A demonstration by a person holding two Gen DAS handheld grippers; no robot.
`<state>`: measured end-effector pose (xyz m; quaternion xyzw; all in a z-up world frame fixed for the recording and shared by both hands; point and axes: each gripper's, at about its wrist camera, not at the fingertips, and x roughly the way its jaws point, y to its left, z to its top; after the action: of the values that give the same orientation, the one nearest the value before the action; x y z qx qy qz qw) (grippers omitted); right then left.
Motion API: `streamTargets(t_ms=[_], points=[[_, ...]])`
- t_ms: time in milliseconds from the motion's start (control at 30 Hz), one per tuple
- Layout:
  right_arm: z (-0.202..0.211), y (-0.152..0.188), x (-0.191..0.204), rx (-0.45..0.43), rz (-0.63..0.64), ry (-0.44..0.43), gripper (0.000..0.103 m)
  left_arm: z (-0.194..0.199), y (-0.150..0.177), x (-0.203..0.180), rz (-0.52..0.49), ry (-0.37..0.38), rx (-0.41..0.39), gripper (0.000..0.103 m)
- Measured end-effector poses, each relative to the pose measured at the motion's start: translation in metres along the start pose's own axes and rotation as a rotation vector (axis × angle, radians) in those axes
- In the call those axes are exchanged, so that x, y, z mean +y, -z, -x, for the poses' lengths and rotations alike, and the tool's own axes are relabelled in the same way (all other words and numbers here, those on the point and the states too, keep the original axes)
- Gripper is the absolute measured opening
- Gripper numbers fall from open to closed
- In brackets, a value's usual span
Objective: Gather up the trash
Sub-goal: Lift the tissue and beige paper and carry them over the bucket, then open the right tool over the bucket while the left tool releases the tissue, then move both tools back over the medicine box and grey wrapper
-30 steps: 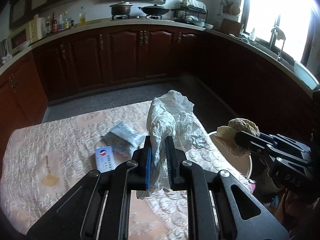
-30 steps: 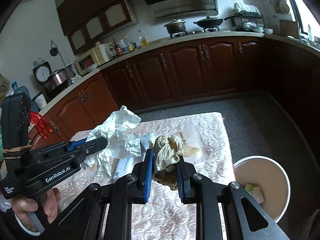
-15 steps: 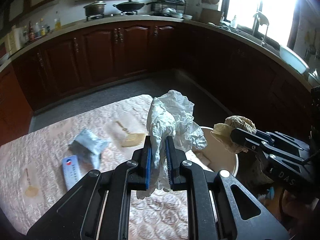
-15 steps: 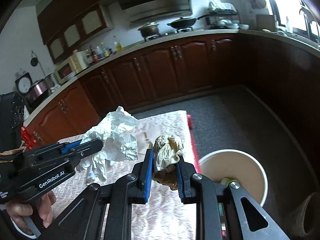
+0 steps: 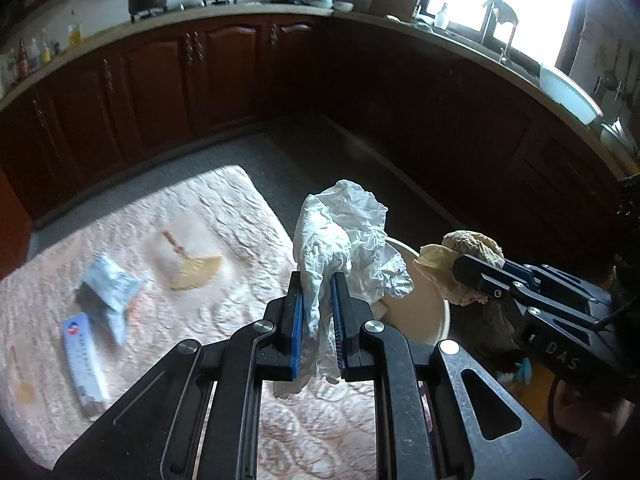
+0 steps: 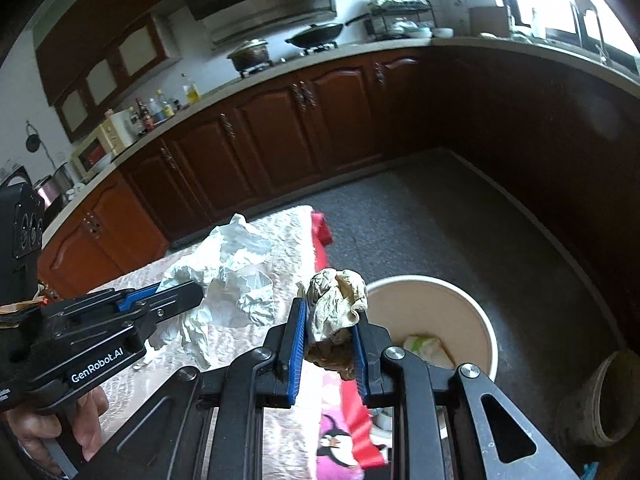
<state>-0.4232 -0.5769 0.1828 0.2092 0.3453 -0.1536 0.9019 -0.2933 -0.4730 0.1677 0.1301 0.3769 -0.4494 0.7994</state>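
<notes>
My left gripper (image 5: 317, 284) is shut on a crumpled white tissue (image 5: 344, 236), held above the right edge of the table (image 5: 240, 208). Seen from the right wrist, the same white tissue (image 6: 232, 276) sticks out of the left gripper (image 6: 188, 296). My right gripper (image 6: 329, 310) is shut on a stained beige paper wad (image 6: 334, 302), just left of a cream waste bin (image 6: 472, 308) on the floor. In the left wrist view the beige wad (image 5: 464, 252) and right gripper (image 5: 460, 266) hang beside the bin (image 5: 424, 300). The bin holds some scraps.
On the quilted tablecloth lie a pale blue wrapper (image 5: 106, 288) and a white strip packet (image 5: 84, 360). A red cloth (image 6: 322, 232) hangs at the table edge. A grey pot (image 6: 604, 396) stands on the floor right of the bin. Dark cabinets ring the room.
Both grippers have carried their paper rightwards and a little lower, from over the table towards the bin. The bin now sits closer and larger in both views. Both grips stay the same.
</notes>
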Motion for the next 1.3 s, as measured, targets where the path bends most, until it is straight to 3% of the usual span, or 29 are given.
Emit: streamTargets(t_ms=[400, 433, 467, 500, 533, 600, 733, 967, 1300], points=[[-0.051, 0.03, -0.056, 0.145, -0.106, 0.096, 0.02, -0.075, 0.006, -0.004, 0.114, 0.162, 0.144, 0.013], [-0.053, 0.031, -0.056, 0.154, -0.101, 0.111, 0.026, -0.08, 0.006, -0.004, 0.123, 0.174, 0.151, 0.019], [-0.057, 0.033, -0.059, 0.168, -0.095, 0.132, 0.042, -0.085, 0.007, -0.005, 0.134, 0.195, 0.158, 0.024], [-0.059, 0.033, -0.058, 0.17, -0.095, 0.143, 0.049, -0.088, 0.008, -0.005, 0.143, 0.215, 0.162, 0.036], [-0.059, 0.034, -0.06, 0.166, -0.099, 0.147, 0.053, -0.09, 0.009, -0.004, 0.15, 0.227, 0.164, 0.048], [-0.059, 0.035, -0.064, 0.168, -0.114, 0.148, 0.053, -0.091, 0.01, -0.003, 0.162, 0.237, 0.164, 0.052], [-0.059, 0.035, -0.071, 0.176, -0.141, 0.153, 0.053, -0.087, 0.011, 0.002, 0.162, 0.218, 0.167, 0.052], [-0.061, 0.035, -0.062, 0.173, -0.139, 0.136, 0.053, -0.064, 0.014, 0.024, 0.152, 0.096, 0.118, 0.052], [-0.059, 0.03, -0.027, 0.162, -0.082, 0.101, 0.054, -0.035, 0.022, 0.049, 0.179, 0.043, 0.072, 0.052]])
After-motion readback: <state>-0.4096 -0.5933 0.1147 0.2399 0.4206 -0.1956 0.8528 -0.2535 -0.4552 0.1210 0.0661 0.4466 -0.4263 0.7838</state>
